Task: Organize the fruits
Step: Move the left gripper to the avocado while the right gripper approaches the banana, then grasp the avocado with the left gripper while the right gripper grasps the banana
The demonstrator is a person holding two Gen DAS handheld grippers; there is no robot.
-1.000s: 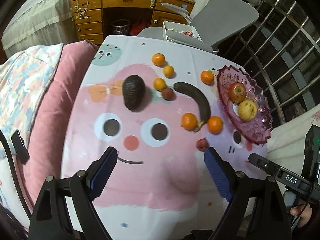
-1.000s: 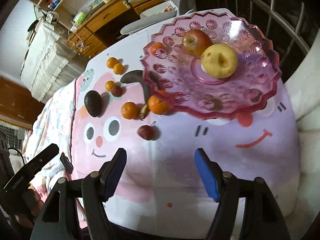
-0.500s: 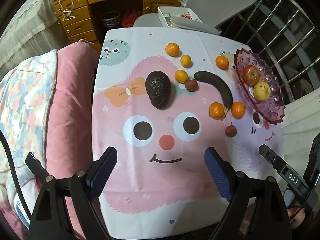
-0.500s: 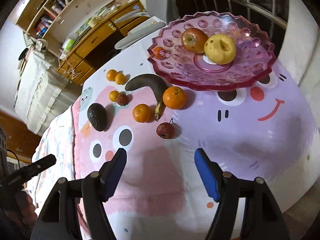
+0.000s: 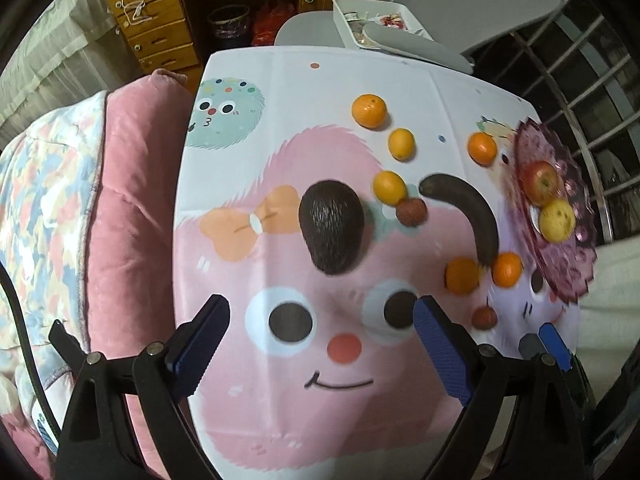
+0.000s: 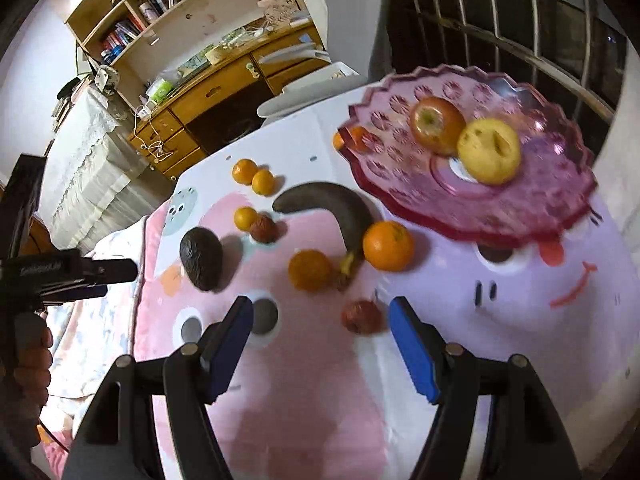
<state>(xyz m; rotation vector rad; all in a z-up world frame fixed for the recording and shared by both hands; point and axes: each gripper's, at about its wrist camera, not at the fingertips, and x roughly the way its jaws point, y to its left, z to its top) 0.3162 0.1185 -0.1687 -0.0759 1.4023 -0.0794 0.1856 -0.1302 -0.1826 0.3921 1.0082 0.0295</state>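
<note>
A pink glass fruit plate (image 6: 560,200) holds a red apple (image 6: 436,124) and a yellow fruit (image 6: 490,150); it also shows in the left wrist view (image 5: 568,272). On the cartoon tablecloth lie a dark avocado (image 5: 332,226), a blackened banana (image 5: 468,212), several oranges (image 5: 462,276) and two small red fruits, one of them (image 6: 362,316) just in front of my right gripper (image 6: 320,332). My left gripper (image 5: 320,340) is open and empty, short of the avocado. My right gripper is open and empty too.
A pink cushion and a patterned quilt (image 5: 48,208) lie left of the table. A grey chair (image 5: 460,8) and a wooden desk (image 5: 168,28) stand behind it. Metal window bars (image 6: 520,24) run along the right.
Both grippers have moved forward and lower toward the fruit. The avocado looms larger in the left wrist view; the small red fruit now lies close to the right gripper's fingers.
</note>
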